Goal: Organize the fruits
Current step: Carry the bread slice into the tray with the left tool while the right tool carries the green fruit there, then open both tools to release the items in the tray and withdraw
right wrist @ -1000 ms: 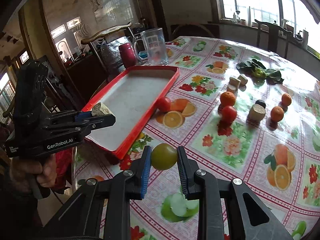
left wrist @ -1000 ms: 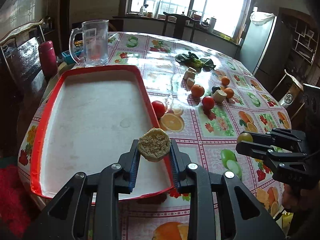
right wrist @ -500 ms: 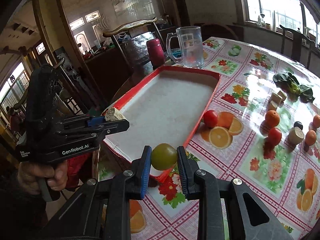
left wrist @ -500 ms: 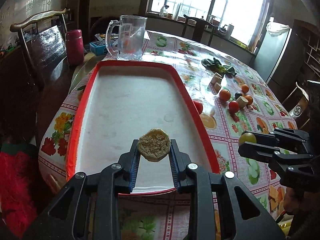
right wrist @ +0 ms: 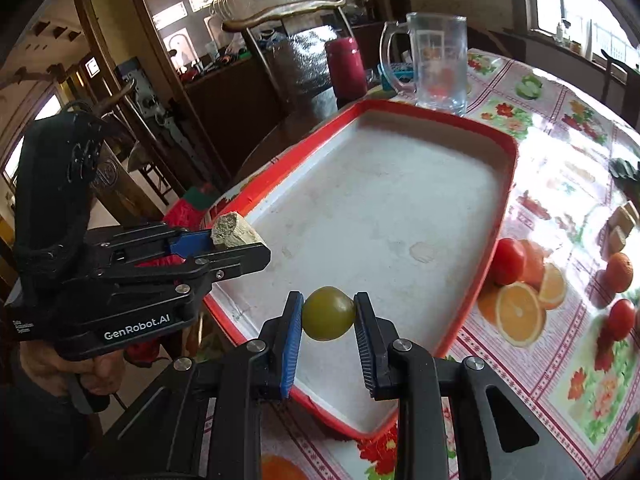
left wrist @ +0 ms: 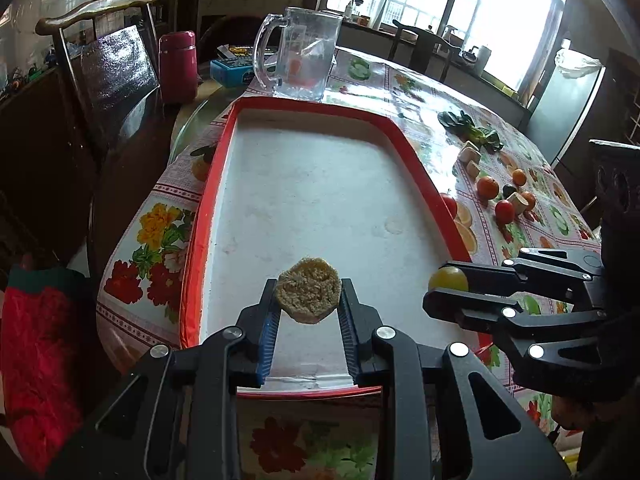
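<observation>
The yellow-green round fruit (right wrist: 328, 313) sits pinched between the pads of the right gripper (right wrist: 328, 316), held above the near end of the red-rimmed white tray (right wrist: 510, 168), while the left gripper (left wrist: 308, 304) is clamped on a tan, rough-faced cut piece (left wrist: 308, 295) above the same end, just beside it. Both loads hang clear of the tray floor, so letting go from here could send the round fruit rolling along the bare tray or bouncing over the low rim onto the floral tablecloth (right wrist: 560, 360). With the two grippers this near each other, their fingers could knock together on the way down. The cut piece looks crumbly and might shed under a hard squeeze. The tomatoes (left wrist: 504, 211) and oranges (left wrist: 487, 187) wait well apart on the cloth
</observation>
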The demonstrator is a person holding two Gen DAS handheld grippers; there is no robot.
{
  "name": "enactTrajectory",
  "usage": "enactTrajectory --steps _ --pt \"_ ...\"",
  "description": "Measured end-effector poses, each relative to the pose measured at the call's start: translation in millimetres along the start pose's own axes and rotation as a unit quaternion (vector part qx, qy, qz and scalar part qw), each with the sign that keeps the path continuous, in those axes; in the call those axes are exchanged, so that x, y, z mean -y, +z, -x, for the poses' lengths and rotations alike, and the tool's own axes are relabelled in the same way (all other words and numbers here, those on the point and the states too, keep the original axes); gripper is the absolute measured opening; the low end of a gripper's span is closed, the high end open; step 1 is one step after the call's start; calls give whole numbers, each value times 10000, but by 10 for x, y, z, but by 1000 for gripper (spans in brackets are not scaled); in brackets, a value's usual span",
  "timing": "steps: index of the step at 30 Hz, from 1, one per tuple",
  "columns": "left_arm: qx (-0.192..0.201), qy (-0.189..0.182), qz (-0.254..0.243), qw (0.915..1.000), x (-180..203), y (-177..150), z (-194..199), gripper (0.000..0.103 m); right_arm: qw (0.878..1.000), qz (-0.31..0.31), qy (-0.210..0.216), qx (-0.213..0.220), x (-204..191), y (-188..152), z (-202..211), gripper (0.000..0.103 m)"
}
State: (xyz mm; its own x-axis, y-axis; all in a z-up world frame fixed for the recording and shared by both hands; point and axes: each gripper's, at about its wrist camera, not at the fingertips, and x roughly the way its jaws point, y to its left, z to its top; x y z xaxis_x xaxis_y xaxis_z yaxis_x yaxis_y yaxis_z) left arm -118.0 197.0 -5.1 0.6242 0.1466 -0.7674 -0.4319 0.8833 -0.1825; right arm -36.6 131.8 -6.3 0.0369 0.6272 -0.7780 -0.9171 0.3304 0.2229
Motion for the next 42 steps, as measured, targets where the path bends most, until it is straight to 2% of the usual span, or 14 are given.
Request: enactTrajectory --steps 5,8,11,13,15,23,31,42 --pt "-220 37 9 9998 -56 -19 -116 26 9997 8 -49 -244 25 -9 -166 26" --pt "-412 37 30 9991 -84 -36 -214 26 9994 -5 -45 -335 46 -26 -214 29" --pt "-371 27 5 9993 -76 -39 -204 27 9994 5 7 -350 39 -38 -218 36" --pt "-389 41 28 9992 -75 -34 -199 28 9996 42 11 -294 24 -39 -177 44" --pt "-374 158 17 9992 -76 -32 -184 38 9998 56 38 -185 12 -47 -106 45" --pt "-119 173 23 9998 -43 -31 39 38 9993 -177 7 331 108 -199 357 45" --pt "77 -115 -202 9997 276 49 179 39 9942 -763 -397 645 529 -560 822 45" --pt "48 -596 -891 9942 1058 114 96 39 9823 -1389 -877 897 1125 -967 1278 45"
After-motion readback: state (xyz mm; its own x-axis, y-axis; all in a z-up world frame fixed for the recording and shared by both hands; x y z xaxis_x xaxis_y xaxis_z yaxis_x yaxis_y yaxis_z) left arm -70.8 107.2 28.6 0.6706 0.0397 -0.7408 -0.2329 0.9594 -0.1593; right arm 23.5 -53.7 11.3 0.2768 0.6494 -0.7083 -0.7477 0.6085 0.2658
